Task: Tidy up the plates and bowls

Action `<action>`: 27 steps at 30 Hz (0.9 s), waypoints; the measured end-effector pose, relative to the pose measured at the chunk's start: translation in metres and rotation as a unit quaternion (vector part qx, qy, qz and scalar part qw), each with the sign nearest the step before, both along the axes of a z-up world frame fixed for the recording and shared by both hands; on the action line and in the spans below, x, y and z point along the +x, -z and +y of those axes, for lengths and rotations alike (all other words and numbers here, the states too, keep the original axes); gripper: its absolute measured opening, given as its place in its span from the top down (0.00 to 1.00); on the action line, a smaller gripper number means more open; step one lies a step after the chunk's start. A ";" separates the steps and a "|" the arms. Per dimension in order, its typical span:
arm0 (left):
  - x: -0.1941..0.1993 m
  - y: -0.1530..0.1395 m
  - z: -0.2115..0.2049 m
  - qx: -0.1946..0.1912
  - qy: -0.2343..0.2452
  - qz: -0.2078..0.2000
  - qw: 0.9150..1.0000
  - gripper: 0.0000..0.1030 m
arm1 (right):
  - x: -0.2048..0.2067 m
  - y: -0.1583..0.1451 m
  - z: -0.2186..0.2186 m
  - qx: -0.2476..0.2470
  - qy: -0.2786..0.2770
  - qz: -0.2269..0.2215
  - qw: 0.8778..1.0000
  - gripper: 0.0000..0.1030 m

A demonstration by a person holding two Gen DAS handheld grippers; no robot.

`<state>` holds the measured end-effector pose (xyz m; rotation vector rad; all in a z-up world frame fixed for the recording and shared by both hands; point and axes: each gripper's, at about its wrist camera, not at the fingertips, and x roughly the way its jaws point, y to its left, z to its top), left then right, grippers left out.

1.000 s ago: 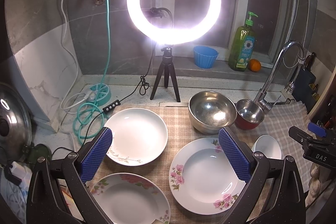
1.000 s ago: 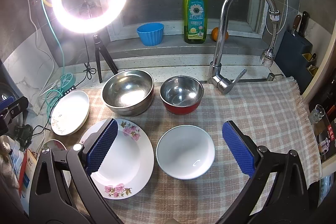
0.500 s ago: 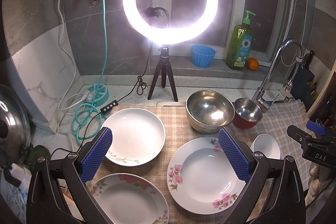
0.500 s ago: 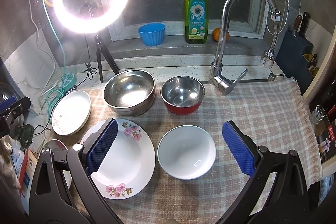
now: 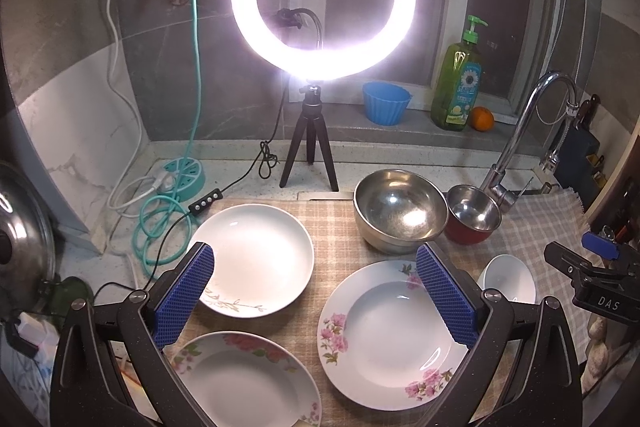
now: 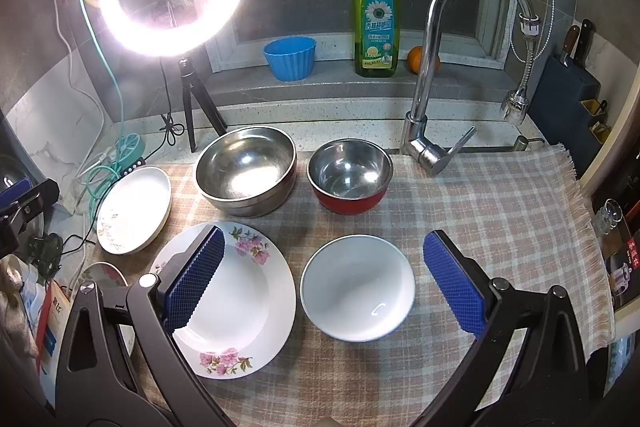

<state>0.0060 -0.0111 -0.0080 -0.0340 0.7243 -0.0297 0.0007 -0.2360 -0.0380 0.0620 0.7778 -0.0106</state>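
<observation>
Three plates lie on a checked cloth point(image 6: 500, 211): a white plate with a leaf sprig point(image 5: 256, 259) point(image 6: 134, 209), a pink-flower plate point(image 5: 392, 339) point(image 6: 240, 299), and a second flowered plate point(image 5: 244, 383) nearest me. Behind them stand a large steel bowl point(image 5: 400, 211) point(image 6: 246, 171) and a smaller steel bowl with a red outside point(image 5: 474, 213) point(image 6: 350, 175). A white bowl point(image 6: 358, 287) point(image 5: 508, 277) sits right of the pink-flower plate. My left gripper point(image 5: 316, 295) hovers open over the plates, holding nothing. My right gripper point(image 6: 324, 279) is open above the white bowl.
A lit ring light on a tripod point(image 5: 322, 3) stands at the back, with cables and a teal power strip point(image 5: 184, 173) to its left. A tap point(image 6: 432, 75) rises behind the cloth. On the sill are a blue cup point(image 6: 290, 59), soap bottle point(image 6: 376, 11) and orange point(image 6: 418, 61).
Both views have shifted only slightly; the left gripper has drifted a little to the right. Both grippers stay open and no dish has moved.
</observation>
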 end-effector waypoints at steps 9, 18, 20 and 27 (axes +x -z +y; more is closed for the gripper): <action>0.005 0.006 -0.001 0.000 0.006 0.008 1.000 0.02 | 0.002 0.006 -0.005 0.004 0.004 0.008 1.000 0.01; 0.012 0.020 0.020 -0.025 0.001 0.032 0.999 0.09 | -0.005 0.014 -0.008 0.020 0.008 0.022 1.000 0.01; 0.014 0.026 0.024 -0.030 0.004 0.042 0.999 0.19 | -0.005 0.017 -0.008 0.024 0.008 0.027 0.999 0.01; 0.019 0.055 0.029 -0.062 0.033 0.099 0.993 0.38 | -0.018 0.028 -0.006 0.052 -0.008 0.046 0.998 0.20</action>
